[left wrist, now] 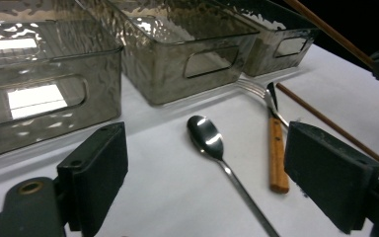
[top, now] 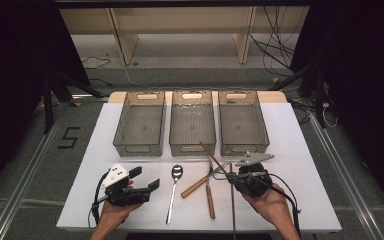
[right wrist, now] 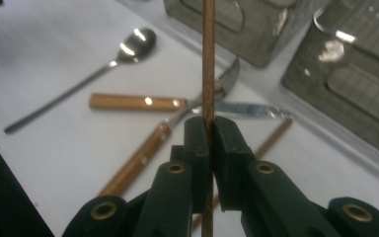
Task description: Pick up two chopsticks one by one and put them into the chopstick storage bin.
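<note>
My right gripper is shut on a thin brown chopstick, which slants up and away above the table toward the bins. A second chopstick lies flat on the white table. Just left of the right gripper a wooden-handled fork and a wooden-handled knife lie crossed. A steel spoon lies between the two grippers. My left gripper stands open at the front left, with nothing held.
Three clear empty bins stand side by side at the back of the table. Bare white tabletop lies at the far left and far right. Dark floor and cables surround the table.
</note>
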